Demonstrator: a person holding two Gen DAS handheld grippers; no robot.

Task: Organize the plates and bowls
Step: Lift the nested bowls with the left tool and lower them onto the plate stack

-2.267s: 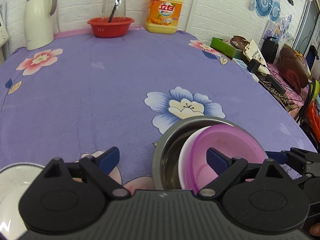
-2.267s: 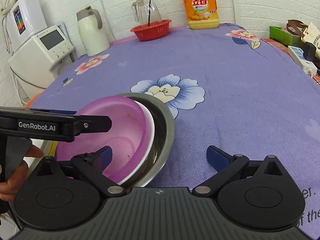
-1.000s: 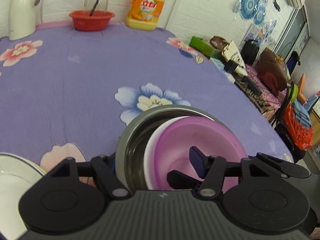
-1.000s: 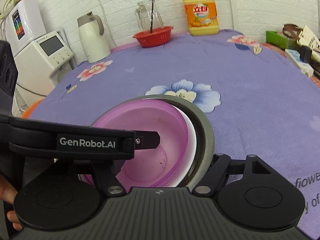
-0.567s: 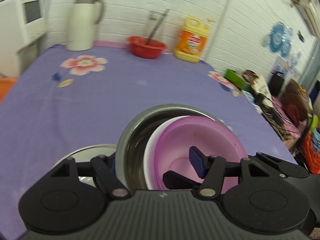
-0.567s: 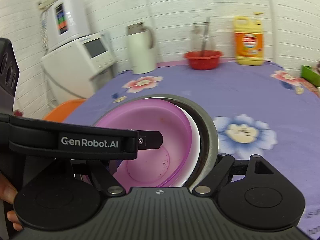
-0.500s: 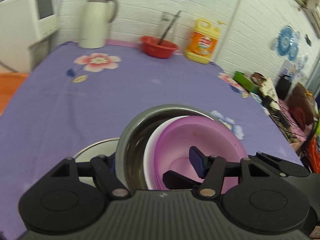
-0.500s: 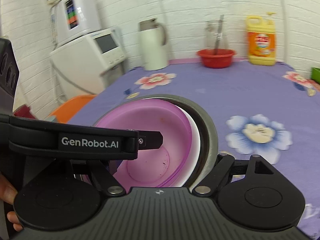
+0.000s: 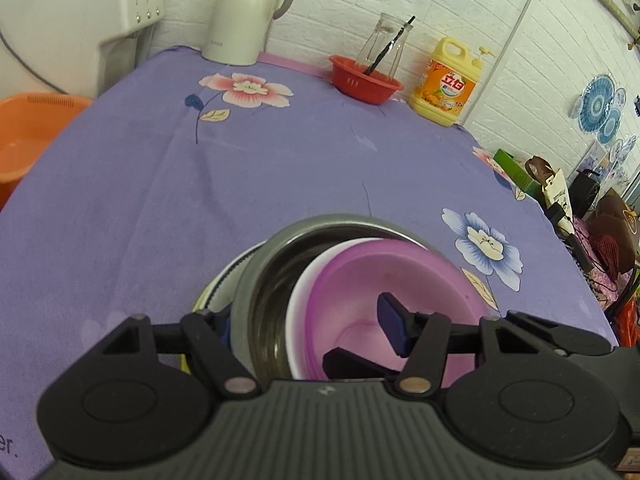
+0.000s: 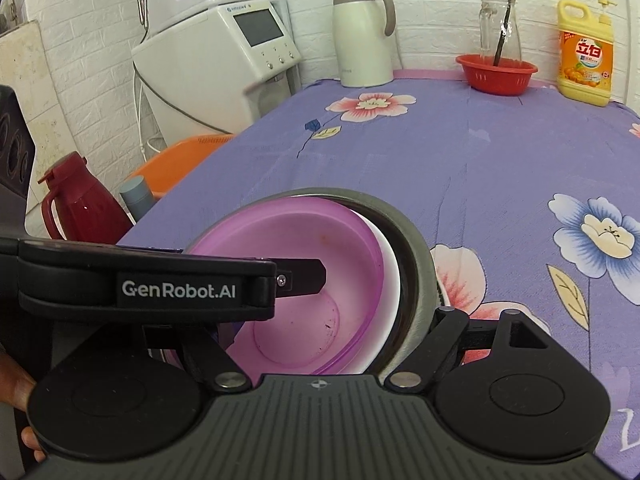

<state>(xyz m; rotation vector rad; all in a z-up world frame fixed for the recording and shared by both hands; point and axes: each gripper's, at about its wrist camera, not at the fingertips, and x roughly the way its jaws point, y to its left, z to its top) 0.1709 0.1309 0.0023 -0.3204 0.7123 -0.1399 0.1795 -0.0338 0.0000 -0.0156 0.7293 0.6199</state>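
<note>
carried leftward across the purple floral table (image 9: 280, 168) since the earlier frames: nested stack of steel bowl (image 9: 264, 280), white bowl (image 9: 300, 300) and pink bowl (image 9: 400, 272), now brought over a white plate (image 9: 224, 280) with a dark patterned rim.

left hand-held gripper (image 9: 304, 328): clamped on the stack from its left side, one finger outside the steel wall, the blue-padded finger (image 9: 390, 322) inside the pink bowl.

right hand-held gripper (image 10: 324, 328): clamped on the opposite side of the same stack, right finger outside the steel bowl (image 10: 416, 280), left finger down inside the pink bowl (image 10: 304, 280); thin crescent of white bowl (image 10: 390, 280) visible between pink and steel.

plate: showing only as an arc just left of and under the steel bowl in the left wrist view; contact between plate and stack not discernible.

far ahead of both hand-held grippers, along the brick wall: white thermos jug (image 9: 248, 12), red basket (image 9: 366, 82) holding a glass jar (image 9: 384, 46), yellow detergent bottle (image 9: 450, 84).

left of the table edge: orange basin (image 9: 28, 136), white appliance (image 10: 224, 60), red flask (image 10: 76, 204).
</note>
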